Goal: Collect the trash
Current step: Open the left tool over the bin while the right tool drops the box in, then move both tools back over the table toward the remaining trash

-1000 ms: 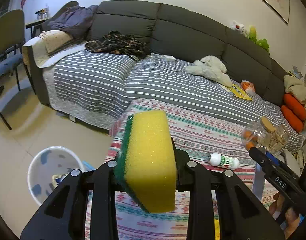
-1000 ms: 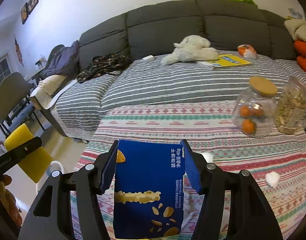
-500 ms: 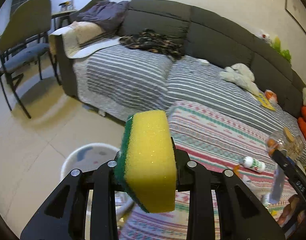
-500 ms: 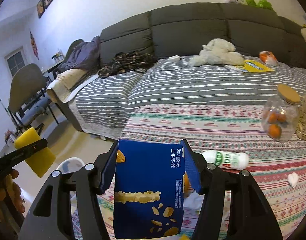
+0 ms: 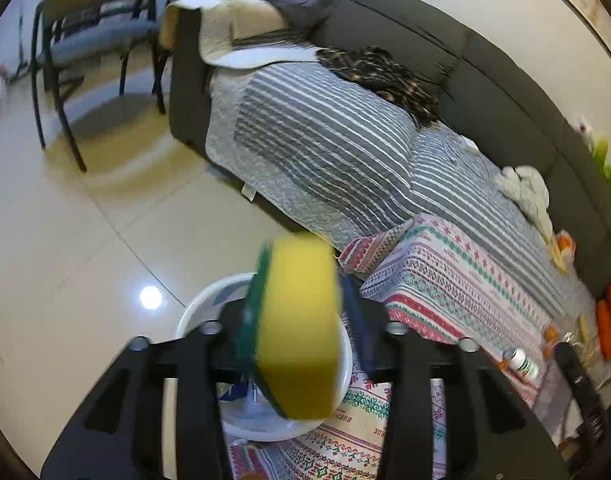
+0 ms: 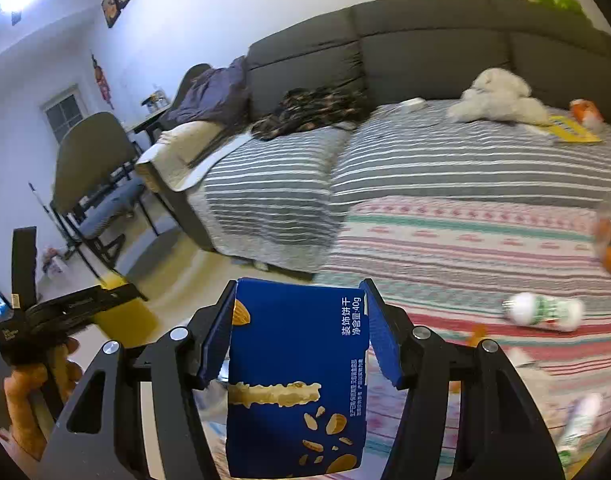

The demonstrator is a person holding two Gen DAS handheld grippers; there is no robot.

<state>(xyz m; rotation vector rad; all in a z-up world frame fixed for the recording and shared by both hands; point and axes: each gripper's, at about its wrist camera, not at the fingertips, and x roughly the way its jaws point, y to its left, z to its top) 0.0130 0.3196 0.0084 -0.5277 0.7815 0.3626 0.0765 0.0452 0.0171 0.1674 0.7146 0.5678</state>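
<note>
A yellow sponge with a green scrub side (image 5: 297,328) hangs blurred between the jaws of my left gripper (image 5: 295,312), right above a white bin (image 5: 201,308) on the floor. The jaws are opening. A gap shows between the sponge and the right pad, so the pads no longer press it. My right gripper (image 6: 299,292) is shut on a blue snack box (image 6: 297,368), held upright over the left edge of the patterned table (image 6: 465,240). In the right wrist view the left gripper (image 6: 105,300) and the sponge (image 6: 125,316) sit low at the left, in a person's hand.
A small white bottle (image 6: 541,312) lies on the tablecloth, with a jar of oranges (image 6: 609,244) at the right edge. A dark sofa with a striped cover (image 5: 325,140) stands behind the table. A chair (image 5: 85,40) stands on the tiled floor at the left.
My left gripper swung left off the table to above the bin and its jaws widened off the sponge. The right gripper moved left with the blue box, still gripped.
</note>
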